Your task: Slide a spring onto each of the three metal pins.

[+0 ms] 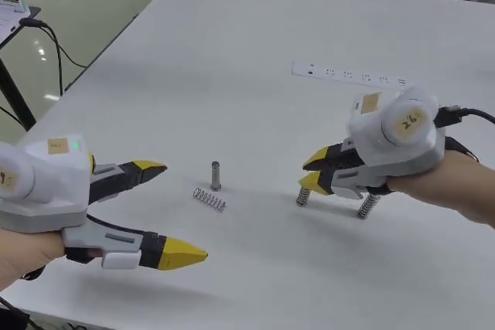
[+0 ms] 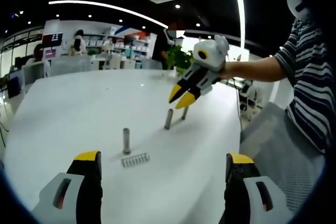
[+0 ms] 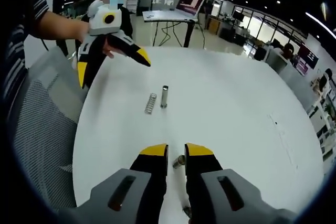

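Left hand-held gripper point(image 1: 172, 210) sits low by the tabletop's point(image 1: 232, 52) near edge in the head view, jaws spread wide on nothing. A bare pin point(image 1: 215, 175) stands mid-table with a loose spring point(image 1: 209, 199) lying just beside it. To the right, my right hand-held gripper point(image 1: 311, 171) hovers over one of two sprung pins point(image 1: 303, 197). Its round sticker bears a scrawl I can't read. A power strip point(image 1: 348, 76) lies farther off, with open white surface around it.

Left gripper view: the bare pin point(image 2: 126, 140) and loose spring point(image 2: 135, 159) lie nearest my wide jaws, with the sprung pins point(image 2: 168, 119) beyond.

Right gripper view: my jaws nearly meet and grip nothing. One of the sprung pins point(image 3: 179, 162) shows in the slim gap.
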`<action>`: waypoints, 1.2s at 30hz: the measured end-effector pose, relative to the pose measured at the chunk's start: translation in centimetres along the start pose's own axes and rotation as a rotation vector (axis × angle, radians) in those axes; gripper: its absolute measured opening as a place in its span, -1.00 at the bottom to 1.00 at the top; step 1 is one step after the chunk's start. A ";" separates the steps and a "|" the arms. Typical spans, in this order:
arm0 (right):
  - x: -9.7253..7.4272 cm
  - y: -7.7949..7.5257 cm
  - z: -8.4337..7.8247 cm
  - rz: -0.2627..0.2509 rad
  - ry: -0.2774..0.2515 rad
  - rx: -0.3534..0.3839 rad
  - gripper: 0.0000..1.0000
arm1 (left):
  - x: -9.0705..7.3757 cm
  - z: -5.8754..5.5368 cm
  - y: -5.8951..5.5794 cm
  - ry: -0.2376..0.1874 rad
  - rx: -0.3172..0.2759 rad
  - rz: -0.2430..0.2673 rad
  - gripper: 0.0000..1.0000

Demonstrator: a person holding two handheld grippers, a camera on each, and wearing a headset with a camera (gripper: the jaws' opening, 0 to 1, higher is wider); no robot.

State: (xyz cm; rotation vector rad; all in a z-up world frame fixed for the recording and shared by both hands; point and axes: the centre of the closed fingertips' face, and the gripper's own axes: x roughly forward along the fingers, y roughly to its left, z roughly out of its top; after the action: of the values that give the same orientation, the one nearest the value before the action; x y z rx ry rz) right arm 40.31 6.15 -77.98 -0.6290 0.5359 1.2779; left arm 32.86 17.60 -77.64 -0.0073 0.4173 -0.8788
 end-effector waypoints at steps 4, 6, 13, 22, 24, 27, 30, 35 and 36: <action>-0.5 0.1 0.2 -0.010 -0.059 0.080 -0.79 | -0.1 0.4 0.2 -0.009 0.001 0.006 0.93; -0.8 0.2 0.3 -0.019 -0.098 0.131 -0.79 | -0.2 0.5 0.4 -0.011 0.002 0.009 0.94; -1.3 1.4 -0.2 -0.017 -0.140 0.202 -0.77 | -0.2 0.8 0.6 -0.014 0.000 0.009 0.96; -1.0 2.7 -1.2 -0.021 -0.172 0.282 -0.77 | 0.1 0.9 0.7 -0.005 -0.001 0.000 0.96; -1.0 2.9 -1.4 -0.018 -0.184 0.317 -0.77 | 0.1 0.8 0.7 -0.001 -0.001 -0.001 0.96; -1.0 3.1 -1.9 -0.030 -0.186 0.330 -0.78 | 0.1 0.7 0.8 0.004 -0.003 -0.002 0.96; -0.9 3.5 -2.3 -0.029 -0.186 0.346 -0.77 | 0.1 0.7 0.7 0.009 -0.002 -0.005 0.95; -0.8 3.9 -2.8 -0.032 -0.175 0.353 -0.78 | 0.3 0.6 0.7 0.014 -0.001 -0.011 0.95; -0.7 4.0 -2.8 -0.030 -0.174 0.356 -0.78 | 0.4 0.7 0.7 0.014 -0.001 -0.012 0.95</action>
State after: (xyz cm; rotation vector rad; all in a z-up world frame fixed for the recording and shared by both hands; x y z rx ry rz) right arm 36.14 4.39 -80.06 -0.2263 0.5894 1.1592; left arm 33.80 17.65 -77.28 -0.0041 0.4315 -0.8912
